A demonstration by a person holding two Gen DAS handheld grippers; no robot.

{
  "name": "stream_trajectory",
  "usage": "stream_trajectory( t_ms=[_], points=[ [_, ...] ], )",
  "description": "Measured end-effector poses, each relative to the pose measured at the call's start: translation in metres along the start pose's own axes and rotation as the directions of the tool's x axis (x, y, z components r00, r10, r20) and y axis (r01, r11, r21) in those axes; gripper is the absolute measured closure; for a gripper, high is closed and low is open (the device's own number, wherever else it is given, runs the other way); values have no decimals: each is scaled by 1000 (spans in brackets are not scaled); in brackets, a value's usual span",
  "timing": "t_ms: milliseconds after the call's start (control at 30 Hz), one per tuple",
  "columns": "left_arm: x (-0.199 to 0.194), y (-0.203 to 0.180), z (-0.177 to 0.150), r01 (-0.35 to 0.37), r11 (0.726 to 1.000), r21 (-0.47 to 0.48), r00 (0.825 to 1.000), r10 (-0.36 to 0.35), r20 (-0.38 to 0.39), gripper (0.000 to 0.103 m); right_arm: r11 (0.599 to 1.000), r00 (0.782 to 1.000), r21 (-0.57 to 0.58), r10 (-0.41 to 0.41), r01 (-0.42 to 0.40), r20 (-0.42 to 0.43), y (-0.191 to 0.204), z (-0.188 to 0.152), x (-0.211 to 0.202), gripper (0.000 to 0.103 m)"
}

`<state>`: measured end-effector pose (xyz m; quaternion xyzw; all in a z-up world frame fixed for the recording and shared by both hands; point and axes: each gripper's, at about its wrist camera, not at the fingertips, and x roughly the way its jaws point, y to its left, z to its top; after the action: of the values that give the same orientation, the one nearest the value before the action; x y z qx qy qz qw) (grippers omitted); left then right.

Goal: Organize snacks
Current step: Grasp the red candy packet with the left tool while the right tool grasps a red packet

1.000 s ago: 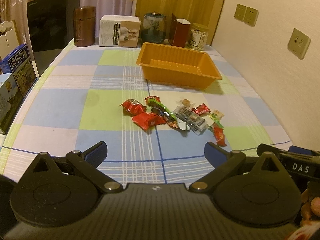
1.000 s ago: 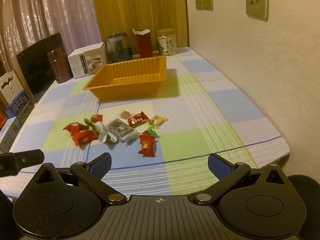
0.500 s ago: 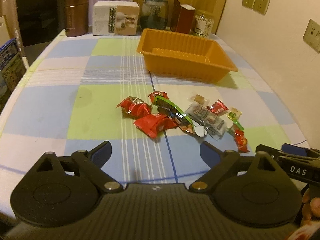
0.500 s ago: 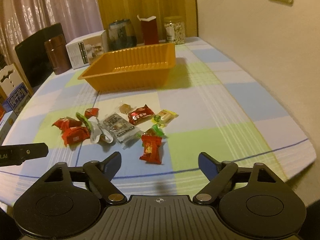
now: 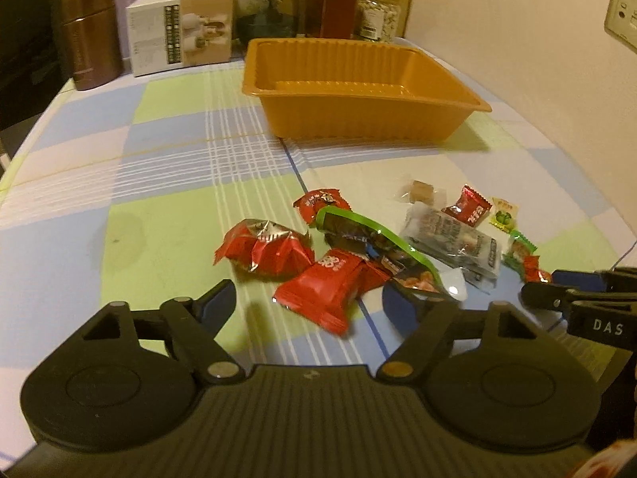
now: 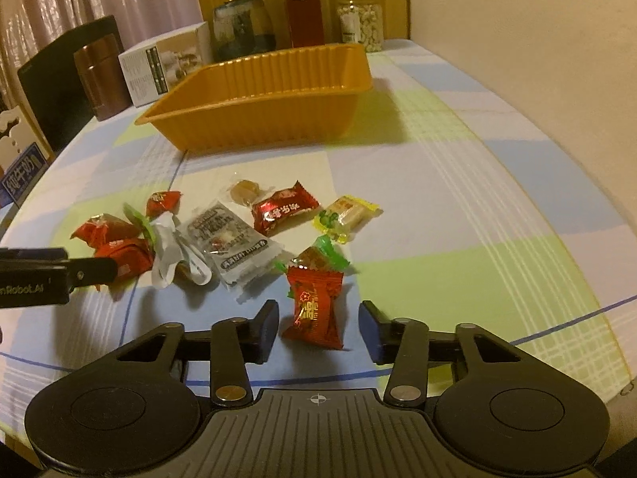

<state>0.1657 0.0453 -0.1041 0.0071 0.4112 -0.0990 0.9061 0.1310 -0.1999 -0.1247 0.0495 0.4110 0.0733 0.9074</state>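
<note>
Several wrapped snacks lie in a loose pile on the checked tablecloth, in front of an empty orange tray (image 5: 358,119) (image 6: 258,119). My left gripper (image 5: 308,304) is low over the pile's left end. Its jaws are closing, with a red packet (image 5: 330,286) between the fingers and no pad touching it. My right gripper (image 6: 318,330) is at the pile's right end, jaws closing around a red packet with gold print (image 6: 314,306); gaps remain on both sides. Each gripper's tip shows at the edge of the other's view.
Along the table's back stand a brown canister (image 5: 91,36), a white box (image 5: 181,32), a glass jar (image 5: 266,4), a red carton (image 5: 334,8) and a jar of nuts (image 5: 378,14). A wall runs close along the right. A dark chair (image 5: 28,59) stands at the left.
Both grippers have come down and forward to the snack pile. Their jaws have narrowed, the right more than the left, and a red packet now lies between each pair of fingers.
</note>
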Motion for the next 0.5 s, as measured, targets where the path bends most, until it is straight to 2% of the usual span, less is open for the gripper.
stream_trajectory(
  t_ms=[133, 267, 500],
  points=[
    [11, 3, 2, 47, 999, 9, 999, -47, -13, 41, 1000, 1000, -14, -12, 12, 10, 4, 0, 2, 63],
    [12, -2, 1, 61, 998, 34, 998, -60, -20, 60, 1000, 1000, -24, -19, 20, 15, 6, 0, 3, 76],
    [1, -18, -5, 50, 992, 119, 999, -48, -22, 62, 999, 1000, -28, -22, 22, 16, 7, -1, 3, 81]
  ],
)
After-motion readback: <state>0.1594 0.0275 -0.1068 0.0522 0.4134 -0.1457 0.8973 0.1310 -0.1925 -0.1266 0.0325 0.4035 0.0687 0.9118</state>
